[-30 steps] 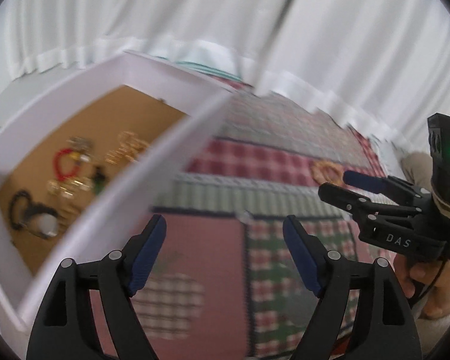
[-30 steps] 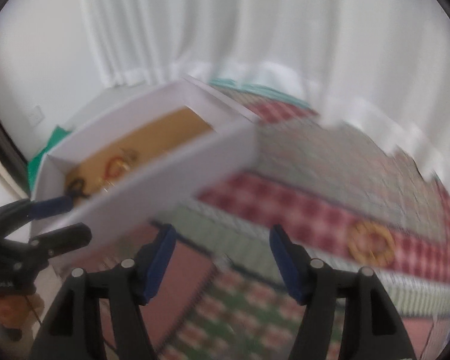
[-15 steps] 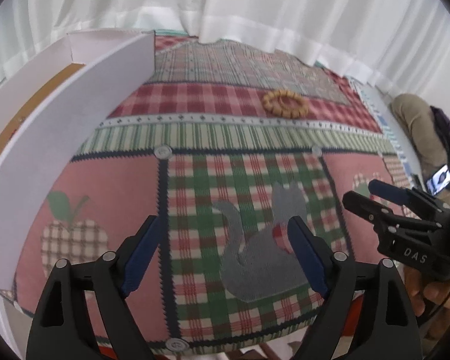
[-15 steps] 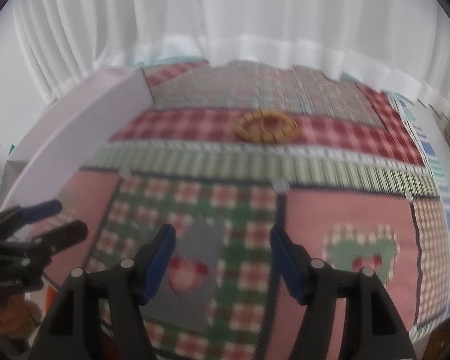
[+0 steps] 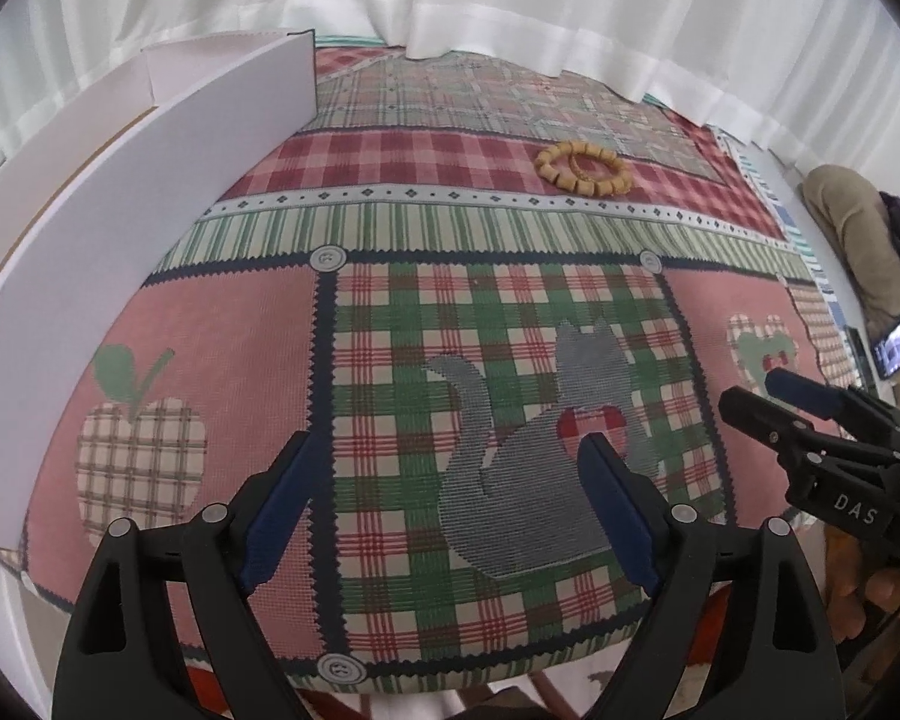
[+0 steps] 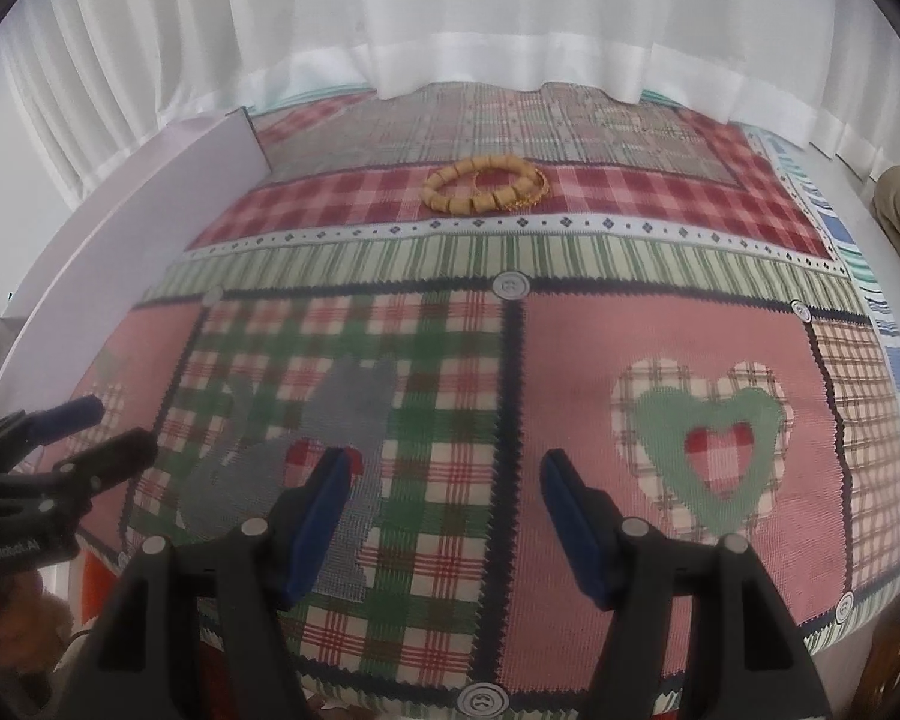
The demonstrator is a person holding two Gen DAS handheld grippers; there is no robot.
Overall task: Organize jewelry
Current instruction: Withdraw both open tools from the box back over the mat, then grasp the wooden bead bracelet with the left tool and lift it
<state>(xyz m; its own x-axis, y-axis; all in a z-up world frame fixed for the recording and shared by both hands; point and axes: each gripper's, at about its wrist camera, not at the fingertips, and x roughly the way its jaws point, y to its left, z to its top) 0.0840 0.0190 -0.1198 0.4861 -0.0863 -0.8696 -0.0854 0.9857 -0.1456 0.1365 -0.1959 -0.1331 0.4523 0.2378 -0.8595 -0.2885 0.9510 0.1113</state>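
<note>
A tan beaded bracelet lies on the red-checked band at the far side of a patchwork cloth; in the right wrist view the bracelet has a thin gold bangle against its right side. A white box stands along the cloth's left edge, its inside hidden. My left gripper hovers open over the grey cat patch, nothing between its fingers. My right gripper is open and empty too, near the cloth's front edge. Each gripper shows in the other's view: the right gripper, the left gripper.
White curtains hang behind the table. At the right in the left wrist view sits a person with a lit phone. The box wall borders the cloth's left side.
Both views swung right, off the box and its jewelry, onto the patchwork cloth, then held nearly still. The bracelet came into plain sight. The left jaws stand a little wider.
</note>
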